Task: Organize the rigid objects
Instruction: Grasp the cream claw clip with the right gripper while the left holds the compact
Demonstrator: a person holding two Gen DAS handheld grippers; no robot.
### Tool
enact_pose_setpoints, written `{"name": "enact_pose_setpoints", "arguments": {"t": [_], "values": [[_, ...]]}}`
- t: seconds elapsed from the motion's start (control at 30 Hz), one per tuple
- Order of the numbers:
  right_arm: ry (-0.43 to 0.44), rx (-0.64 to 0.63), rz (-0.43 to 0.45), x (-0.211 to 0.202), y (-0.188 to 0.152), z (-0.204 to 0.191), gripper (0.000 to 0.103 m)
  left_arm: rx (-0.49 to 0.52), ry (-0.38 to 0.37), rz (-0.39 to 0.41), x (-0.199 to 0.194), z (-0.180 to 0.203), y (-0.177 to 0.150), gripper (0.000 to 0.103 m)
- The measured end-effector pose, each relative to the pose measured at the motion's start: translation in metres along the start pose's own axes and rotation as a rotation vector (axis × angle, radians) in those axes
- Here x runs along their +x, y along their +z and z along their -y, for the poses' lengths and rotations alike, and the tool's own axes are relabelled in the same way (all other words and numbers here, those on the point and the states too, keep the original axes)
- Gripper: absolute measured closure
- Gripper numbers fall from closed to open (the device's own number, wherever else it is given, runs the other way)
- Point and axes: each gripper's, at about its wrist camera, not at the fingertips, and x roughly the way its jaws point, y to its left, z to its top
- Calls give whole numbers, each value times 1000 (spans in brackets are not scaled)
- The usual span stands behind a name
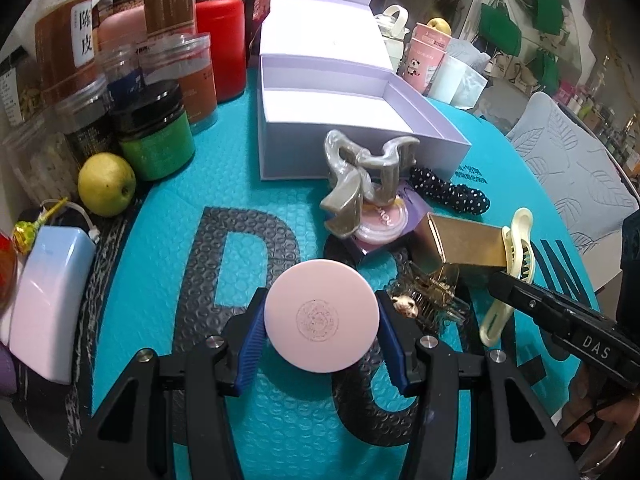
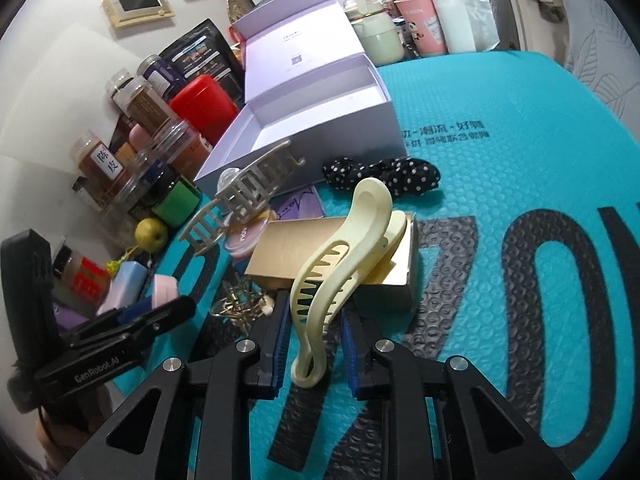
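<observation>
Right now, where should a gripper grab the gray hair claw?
Grip the gray hair claw across its raised curved handles, coming from above. It leans tilted on the pink compact beside the lavender box, handles up, teeth splayed low.

- Left gripper (image 1: pixel 322 326): matte black frame with triangular cut-outs, a round silver screw at each joint, ribbed blue pads (image 1: pixel 250 350) lining the fingers.
- Seen from the other camera, its side bears white "GenRobot.AI" lettering, with a black box mounted behind it.
- Right gripper (image 2: pixel 314 334): same black frame, silver screws and ribbed blue pads (image 2: pixel 280 344).
- Its side carries a small plate reading "DAS" and a thin black cable near the handle.
</observation>
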Motion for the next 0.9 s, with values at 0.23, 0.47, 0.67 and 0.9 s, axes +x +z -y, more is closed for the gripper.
{"name": "enact_pose_setpoints", "arguments": {"t": [0.23, 0.47, 0.67, 0.9], "values": [[-23, -24, 16, -13, 3, -3, 83, 22, 11, 34, -10, 3, 9, 52], [-2, -36, 32, -23, 4, -5, 85, 31, 12, 46, -15, 6, 13, 52], [17, -59, 43, -24, 5, -6, 85, 29, 26, 64, -19, 9, 20, 52], [35, -81, 48, -25, 11, -5, 86, 23, 25, 82, -25, 10, 26, 52]]}}
